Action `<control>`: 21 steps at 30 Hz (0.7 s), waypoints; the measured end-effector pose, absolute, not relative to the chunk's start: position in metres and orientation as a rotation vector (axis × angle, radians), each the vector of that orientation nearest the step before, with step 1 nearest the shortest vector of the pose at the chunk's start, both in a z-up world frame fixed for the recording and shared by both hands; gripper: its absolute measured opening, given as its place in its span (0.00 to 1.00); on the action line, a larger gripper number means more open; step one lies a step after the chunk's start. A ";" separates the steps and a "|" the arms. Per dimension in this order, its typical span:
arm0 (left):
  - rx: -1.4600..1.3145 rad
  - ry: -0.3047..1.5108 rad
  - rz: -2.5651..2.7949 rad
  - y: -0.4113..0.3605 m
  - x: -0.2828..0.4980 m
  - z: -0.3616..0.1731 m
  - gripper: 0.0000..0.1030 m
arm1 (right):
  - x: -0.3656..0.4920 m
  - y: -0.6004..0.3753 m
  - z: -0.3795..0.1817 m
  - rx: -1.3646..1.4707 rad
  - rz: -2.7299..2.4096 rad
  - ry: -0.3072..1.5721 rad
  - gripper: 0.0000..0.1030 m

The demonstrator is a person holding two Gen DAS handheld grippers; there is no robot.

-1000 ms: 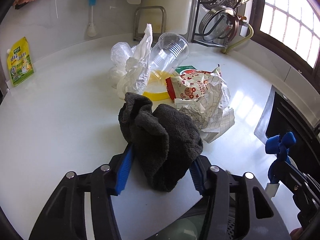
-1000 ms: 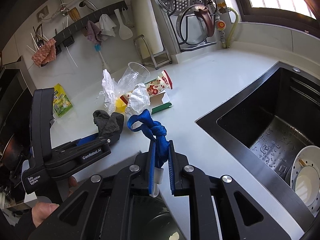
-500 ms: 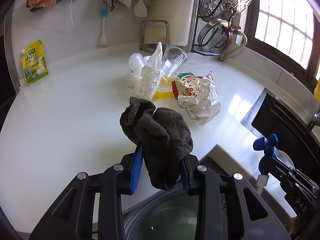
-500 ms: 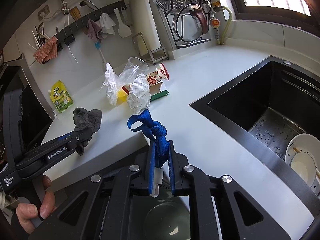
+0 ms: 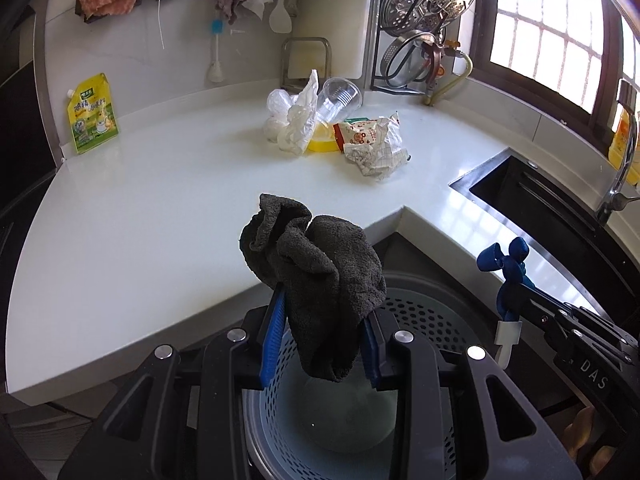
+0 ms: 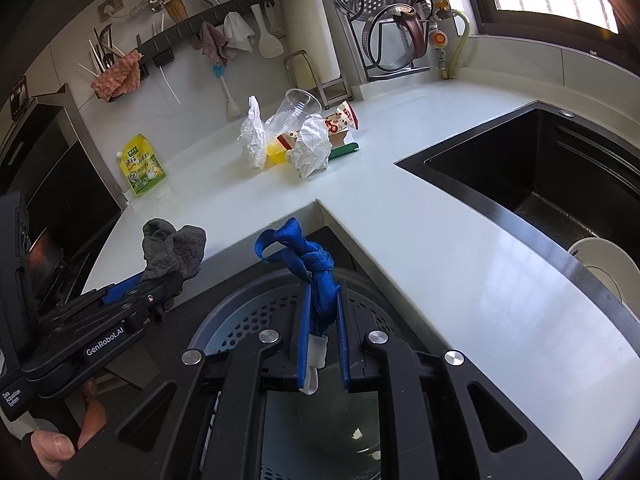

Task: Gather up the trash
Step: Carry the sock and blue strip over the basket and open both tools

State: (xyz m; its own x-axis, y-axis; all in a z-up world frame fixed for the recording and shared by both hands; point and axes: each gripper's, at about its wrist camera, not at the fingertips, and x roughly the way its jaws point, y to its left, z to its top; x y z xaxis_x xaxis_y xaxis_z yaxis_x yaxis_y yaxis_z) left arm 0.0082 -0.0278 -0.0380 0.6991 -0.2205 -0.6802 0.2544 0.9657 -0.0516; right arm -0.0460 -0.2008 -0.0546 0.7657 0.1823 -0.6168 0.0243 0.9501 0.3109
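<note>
Left tongs [image 5: 324, 332] clamped on dark rag [image 5: 316, 276], right tongs [image 6: 322, 336] on blue strap [image 6: 308, 264].

White countertop [image 5: 140, 208] fills mid-frame; green-yellow refill pouch [image 5: 91, 114] leans on the wall at left; wall rail [image 6: 208, 36] upper left with cloths, rice paddle [image 6: 269, 42]; steamer rack [image 5: 428, 28] upper right; black sink [image 6: 560, 168] at right, white plate [image 6: 604, 264] inside.
</note>
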 end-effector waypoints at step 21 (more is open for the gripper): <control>0.082 0.814 -0.296 -0.025 -0.047 -0.062 0.32 | -0.092 -0.179 -0.069 0.270 0.082 0.774 0.11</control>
